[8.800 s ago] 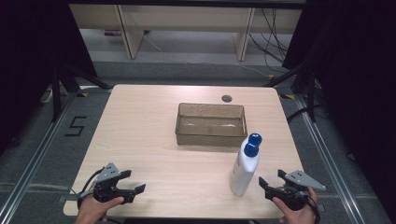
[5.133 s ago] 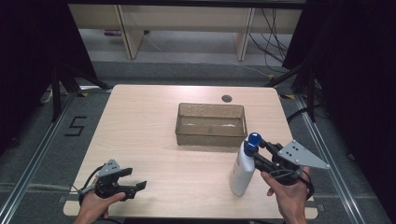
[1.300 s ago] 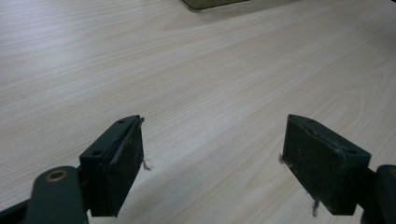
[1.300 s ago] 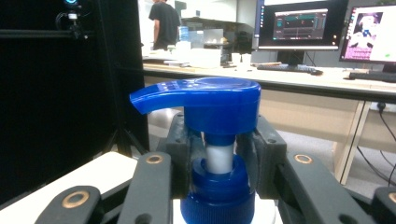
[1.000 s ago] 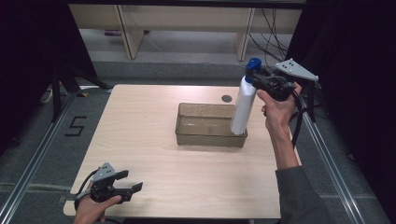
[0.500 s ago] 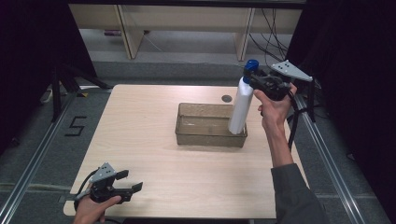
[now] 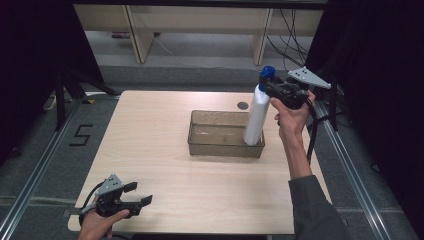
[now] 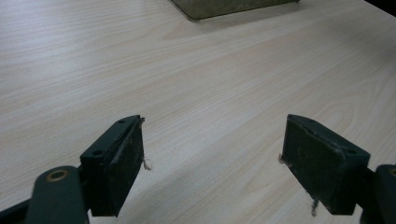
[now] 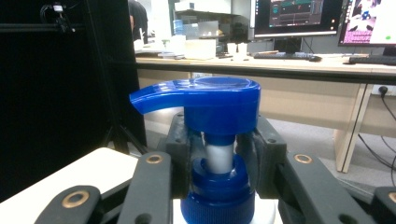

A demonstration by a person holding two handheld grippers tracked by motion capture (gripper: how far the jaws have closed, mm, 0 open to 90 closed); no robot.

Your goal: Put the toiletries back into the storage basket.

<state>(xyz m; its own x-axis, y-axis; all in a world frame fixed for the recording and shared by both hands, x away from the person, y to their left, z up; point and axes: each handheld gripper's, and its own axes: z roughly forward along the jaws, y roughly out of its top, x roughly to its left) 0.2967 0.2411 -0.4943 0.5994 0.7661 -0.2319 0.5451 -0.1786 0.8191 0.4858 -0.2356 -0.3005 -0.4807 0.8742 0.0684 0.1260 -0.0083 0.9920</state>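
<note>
holding one bottle [image 7: 256, 117] over one tray [image 7: 226, 148], right claw [image 7: 270, 88] clamped.

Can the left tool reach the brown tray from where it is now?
Probably yes. The left tool rests open near the table's front edge, and bare wood lies between it and the brown tray. The right tool holds the pump bottle at the tray's far right end.

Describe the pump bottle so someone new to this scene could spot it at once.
Start at the pale wooden table, then find the translucent brown tray near its far right. At the tray's right end, the right gripper holds a tall white bottle by the neck. Its blue pump head is the only blue thing there.
</note>
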